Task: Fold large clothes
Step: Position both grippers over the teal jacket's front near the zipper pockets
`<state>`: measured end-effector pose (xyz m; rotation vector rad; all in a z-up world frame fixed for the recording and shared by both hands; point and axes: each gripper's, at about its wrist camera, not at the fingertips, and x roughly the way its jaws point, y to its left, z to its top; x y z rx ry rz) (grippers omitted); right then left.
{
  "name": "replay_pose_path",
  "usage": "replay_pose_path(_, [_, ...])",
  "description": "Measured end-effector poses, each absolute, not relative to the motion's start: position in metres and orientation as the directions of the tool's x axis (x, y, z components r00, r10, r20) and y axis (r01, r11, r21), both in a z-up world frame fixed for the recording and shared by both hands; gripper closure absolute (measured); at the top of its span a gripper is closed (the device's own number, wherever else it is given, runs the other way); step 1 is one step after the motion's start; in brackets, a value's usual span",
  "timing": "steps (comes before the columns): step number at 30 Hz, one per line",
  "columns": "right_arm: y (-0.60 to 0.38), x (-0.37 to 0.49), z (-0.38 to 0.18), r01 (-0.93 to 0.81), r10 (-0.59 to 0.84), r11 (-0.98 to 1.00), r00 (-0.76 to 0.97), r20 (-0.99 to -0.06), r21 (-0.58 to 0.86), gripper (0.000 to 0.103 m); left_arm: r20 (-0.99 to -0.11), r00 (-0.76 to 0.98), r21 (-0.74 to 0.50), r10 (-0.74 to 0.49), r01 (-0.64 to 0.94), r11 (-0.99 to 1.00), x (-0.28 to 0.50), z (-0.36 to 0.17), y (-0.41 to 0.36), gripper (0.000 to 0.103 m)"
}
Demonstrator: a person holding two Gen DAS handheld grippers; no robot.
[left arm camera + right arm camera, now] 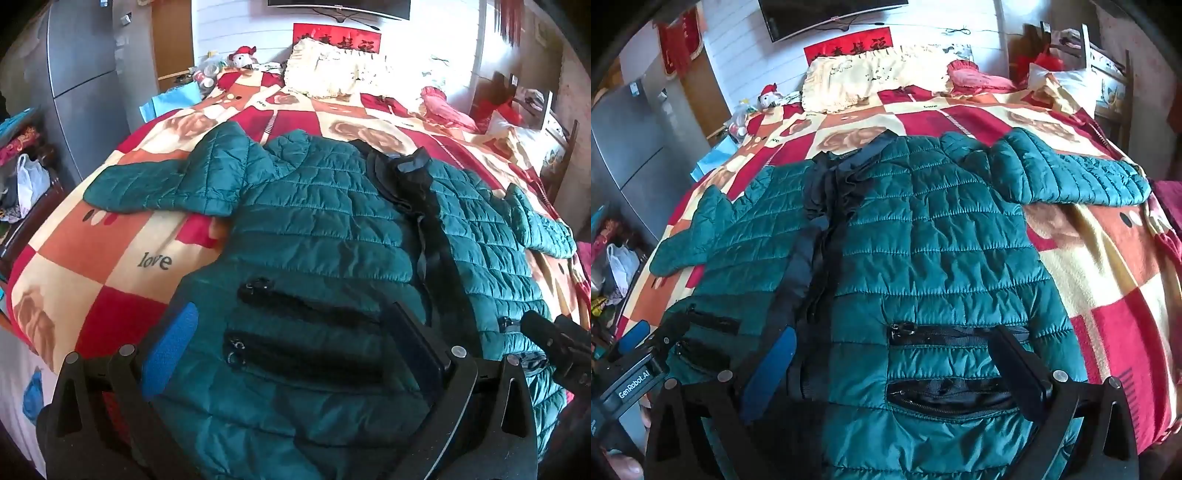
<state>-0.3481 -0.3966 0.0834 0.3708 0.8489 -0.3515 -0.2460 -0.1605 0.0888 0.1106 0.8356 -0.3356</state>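
Note:
A teal quilted jacket (325, 221) (942, 240) lies front up on the bed, its black zip line running up the middle and both sleeves spread out to the sides. My left gripper (295, 332) is open over the jacket's lower left front, with two black pocket zips showing between its fingers. Over the lower right front my right gripper (897, 365) is open as well, framing the pocket zips there. Nothing is pinched in either one. Each gripper shows at the edge of the other's view: the right gripper (554, 343) and the left gripper (639, 354).
A red, orange and cream checked blanket (110, 266) (1108, 266) covers the bed. Cream pillows (332, 70) (871, 74) and a pink cushion (979, 77) lie at its head. A grey fridge (85, 74) and a white bag (29, 181) stand to the left, a wooden chair (1108, 74) to the right.

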Motion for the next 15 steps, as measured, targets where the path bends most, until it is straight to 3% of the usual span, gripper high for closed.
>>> replay_pose_path(15, [-0.387, -0.346, 0.085, 0.431, -0.161, 0.889, 0.612, -0.774, 0.156, 0.000, -0.745, 0.618, -0.026, -0.251, 0.348, 0.937, -0.247, 0.088, -0.169, 0.000])
